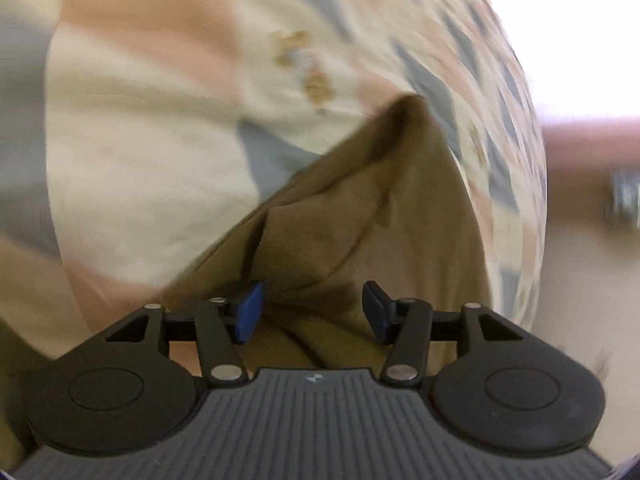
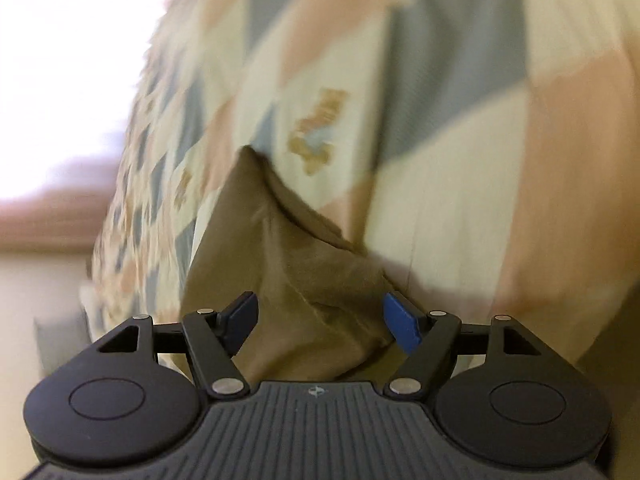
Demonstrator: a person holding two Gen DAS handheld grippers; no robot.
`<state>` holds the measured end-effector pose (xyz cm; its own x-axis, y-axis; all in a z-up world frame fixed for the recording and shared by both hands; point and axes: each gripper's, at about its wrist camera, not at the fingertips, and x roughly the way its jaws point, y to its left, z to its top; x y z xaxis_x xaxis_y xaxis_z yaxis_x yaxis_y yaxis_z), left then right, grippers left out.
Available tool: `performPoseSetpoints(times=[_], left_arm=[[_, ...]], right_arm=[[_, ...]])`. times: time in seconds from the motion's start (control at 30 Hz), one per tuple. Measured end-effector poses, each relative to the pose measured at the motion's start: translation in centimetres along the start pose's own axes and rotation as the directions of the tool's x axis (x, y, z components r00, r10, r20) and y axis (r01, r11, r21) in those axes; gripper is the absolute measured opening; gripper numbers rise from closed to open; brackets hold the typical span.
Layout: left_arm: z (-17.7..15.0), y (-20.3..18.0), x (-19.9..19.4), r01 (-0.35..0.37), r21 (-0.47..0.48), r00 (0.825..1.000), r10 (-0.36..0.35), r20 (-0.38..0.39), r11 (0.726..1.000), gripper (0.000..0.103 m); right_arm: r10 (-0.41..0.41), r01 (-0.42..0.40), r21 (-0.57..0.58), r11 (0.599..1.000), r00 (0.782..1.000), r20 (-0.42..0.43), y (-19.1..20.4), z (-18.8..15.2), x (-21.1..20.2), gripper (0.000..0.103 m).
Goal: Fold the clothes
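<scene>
Risk first, closest in: olive-brown garment [image 1: 360, 216] lying loose between parted pads, so could slump or unfold along its crease if pulled away carelessly; a pad edge could also snag a wrinkle and drag the cloth askew. Blur in both views, so aim for any regrasp likely poor.

Left tool [image 1: 314, 308]: about half open, gripping nothing; blue pads astride a raised fold of the garment, left pad seemingly brushing it, contact hard to confirm.

Right tool [image 2: 320, 320]: open wider, holding nothing; same garment [image 2: 304, 280] bunched between its pads, right pad just beside the cloth's edge.

Farther out: garment resting on a patchwork quilt [image 1: 160, 120] of cream, pink and grey-blue on a bed, its pointed corner reaching toward a small teddy print [image 2: 320, 132]. Beyond, only bright washed-out background.
</scene>
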<state>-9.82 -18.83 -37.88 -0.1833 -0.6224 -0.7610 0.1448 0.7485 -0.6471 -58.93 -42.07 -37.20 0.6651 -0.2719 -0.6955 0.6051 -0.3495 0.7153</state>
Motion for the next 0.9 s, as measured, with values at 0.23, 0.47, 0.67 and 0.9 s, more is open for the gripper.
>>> performPoseSetpoints(times=[0.23, 0.47, 0.67, 0.9], left_arm=[[0.9, 0.8, 3.6, -0.002, -0.064, 0.999, -0.001, -0.034, 0.998, 0.041], [1.5, 0.5, 3.6, -0.005, -0.038, 0.999, 0.003, -0.043, 0.999, 0.046], [1.3, -0.2, 4.0, -0.031, 0.069, 0.999, 0.033, -0.026, 0.997, 0.017], [-0.4, -3.4, -0.5, 0.066, 0.624, 0.965, -0.210, 0.160, 0.779, 0.005]], right_arm=[[-0.035, 0.038, 0.054, 0.998, 0.998, -0.055, -0.4, -1.1, 2.7, 0.074], [-0.069, 0.078, 0.120, 0.990, 0.995, -0.073, -1.1, -2.1, 2.4, 0.085], [-0.088, 0.091, 0.060, 0.994, 0.995, -0.046, -0.7, -1.6, 4.0, 0.086], [0.068, -0.068, -0.110, 0.992, 0.998, 0.000, -0.3, -1.8, 3.4, 0.016]])
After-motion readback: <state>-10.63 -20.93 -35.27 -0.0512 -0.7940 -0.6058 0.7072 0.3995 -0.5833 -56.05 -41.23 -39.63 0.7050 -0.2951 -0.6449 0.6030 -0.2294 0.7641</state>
